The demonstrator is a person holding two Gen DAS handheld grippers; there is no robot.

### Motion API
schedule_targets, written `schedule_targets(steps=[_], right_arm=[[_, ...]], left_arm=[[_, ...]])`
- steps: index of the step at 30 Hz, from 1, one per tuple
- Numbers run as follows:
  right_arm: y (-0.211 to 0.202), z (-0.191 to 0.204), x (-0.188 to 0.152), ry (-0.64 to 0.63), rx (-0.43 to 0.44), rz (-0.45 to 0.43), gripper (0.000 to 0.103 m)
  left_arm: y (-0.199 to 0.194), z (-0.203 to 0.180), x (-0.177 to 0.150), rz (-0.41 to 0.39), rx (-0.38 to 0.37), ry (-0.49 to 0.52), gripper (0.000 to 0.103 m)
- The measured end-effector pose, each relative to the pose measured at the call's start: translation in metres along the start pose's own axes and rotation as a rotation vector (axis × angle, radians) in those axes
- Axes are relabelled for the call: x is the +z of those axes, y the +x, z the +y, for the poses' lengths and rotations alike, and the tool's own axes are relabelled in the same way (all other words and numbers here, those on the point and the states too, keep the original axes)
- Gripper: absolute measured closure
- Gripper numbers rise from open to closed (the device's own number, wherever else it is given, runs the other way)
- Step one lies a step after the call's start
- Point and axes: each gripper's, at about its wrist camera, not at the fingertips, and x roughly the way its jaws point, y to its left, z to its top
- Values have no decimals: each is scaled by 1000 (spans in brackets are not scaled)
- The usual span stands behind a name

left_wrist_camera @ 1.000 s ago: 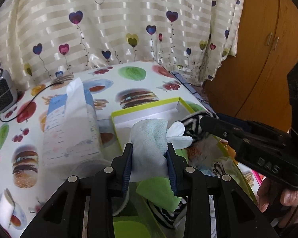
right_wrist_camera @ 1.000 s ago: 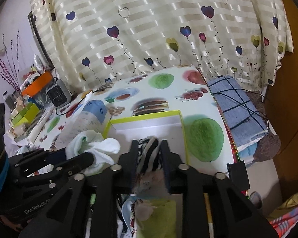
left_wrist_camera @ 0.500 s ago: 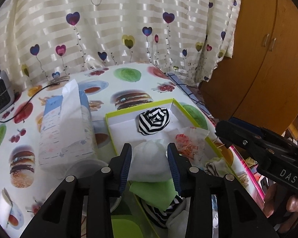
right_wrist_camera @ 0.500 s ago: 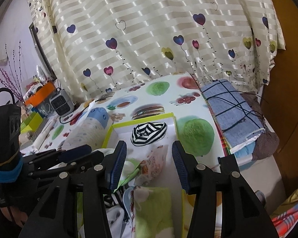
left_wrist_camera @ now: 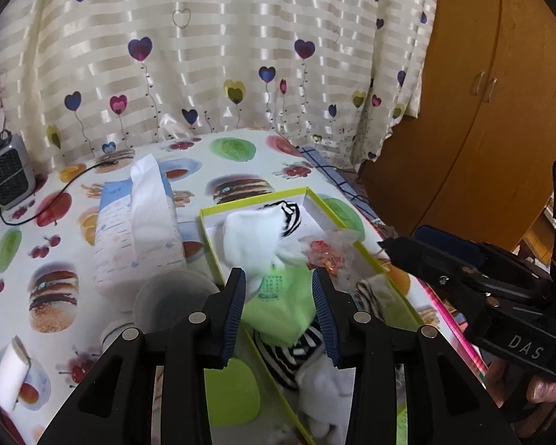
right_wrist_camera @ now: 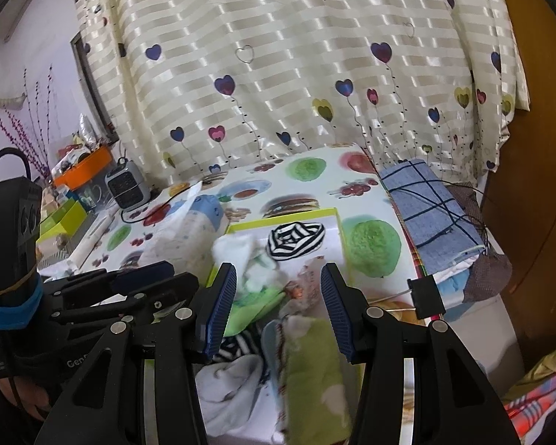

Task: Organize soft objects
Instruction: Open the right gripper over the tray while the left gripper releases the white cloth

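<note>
A green-rimmed white box stands on the table. In it lie a rolled black-and-white striped sock and a white sock bundle. My left gripper is open and empty just behind the white bundle. My right gripper is open and empty above a pile of green, striped and white soft items near the box's front.
A tissue pack lies left of the box. A small grey heater with a cord stands at the far left. A blue checked cloth hangs at the table's right edge. A crinkly plastic packet lies in the box. A wooden cupboard stands right.
My left gripper opened and let the white sock bundle fall into the box. My right gripper earlier released the striped sock into the box and drew back, open.
</note>
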Motion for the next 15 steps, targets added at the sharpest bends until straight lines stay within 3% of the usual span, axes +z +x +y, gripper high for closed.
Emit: schedule_targets(steps=[15], right_arm=[[-37, 46, -8, -73, -2, -28, 54]], left_arm=[[-57, 7, -20, -65, -18, -18, 67]])
